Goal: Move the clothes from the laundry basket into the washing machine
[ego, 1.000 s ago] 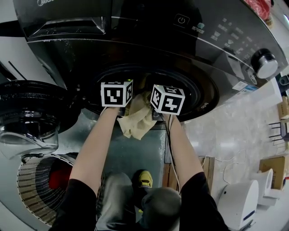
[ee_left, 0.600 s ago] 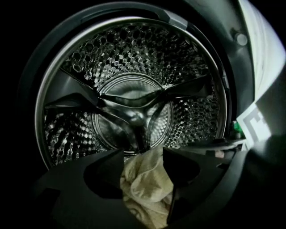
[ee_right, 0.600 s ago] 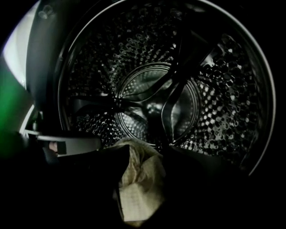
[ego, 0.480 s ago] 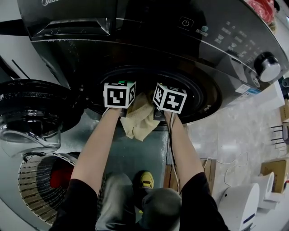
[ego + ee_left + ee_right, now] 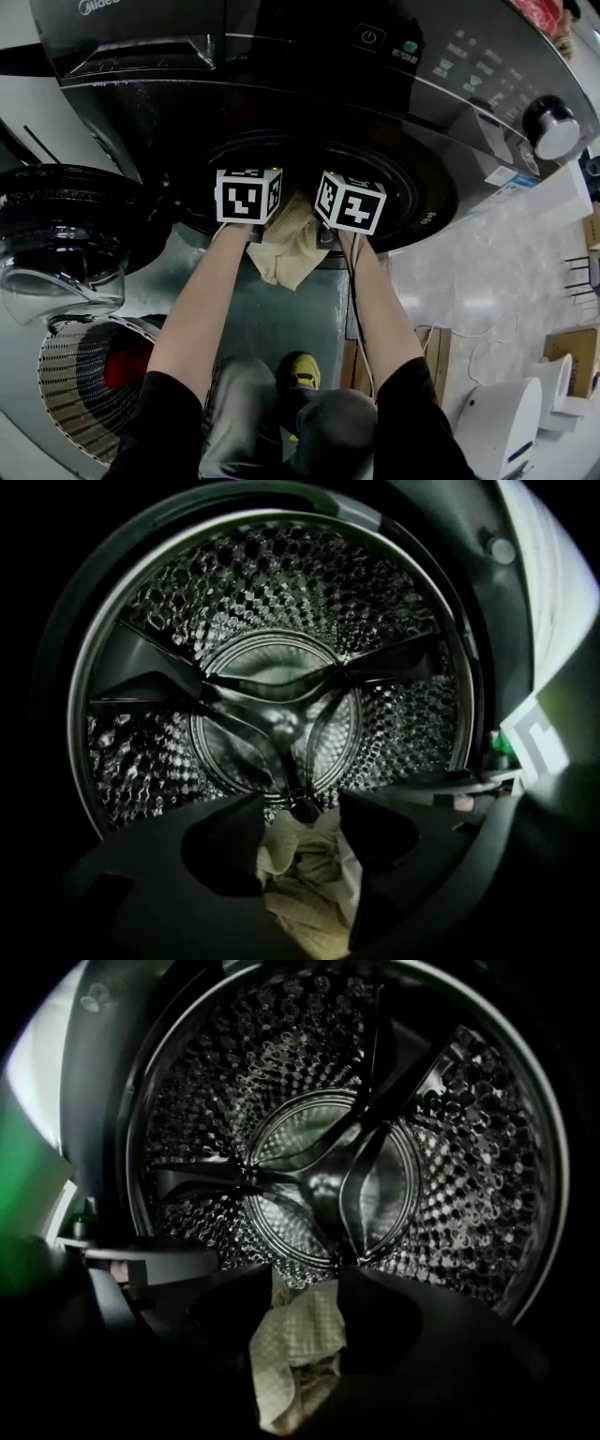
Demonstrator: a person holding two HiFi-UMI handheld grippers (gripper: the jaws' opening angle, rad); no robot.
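L gripper (image 5: pixel 248 197), R gripper (image 5: pixel 350 203), cloth (image 5: pixel 291 248) btwn, washer (image 5: pixel 309 84)

The head view is evenly lit, but lines are bent near the edges. The floor (image 5: pixel 487 281) is washed bright, and pale streaks are seen on the dark washing machine (image 5: pixel 281 84). Both gripper views are very dark. Only the metal drum (image 5: pixel 272 592) is lit, with tiny sparkles. The cloth (image 5: pixel 300 874) is faintly lit and soft. The corners are lost in black, and one bright patch is seen at the side.
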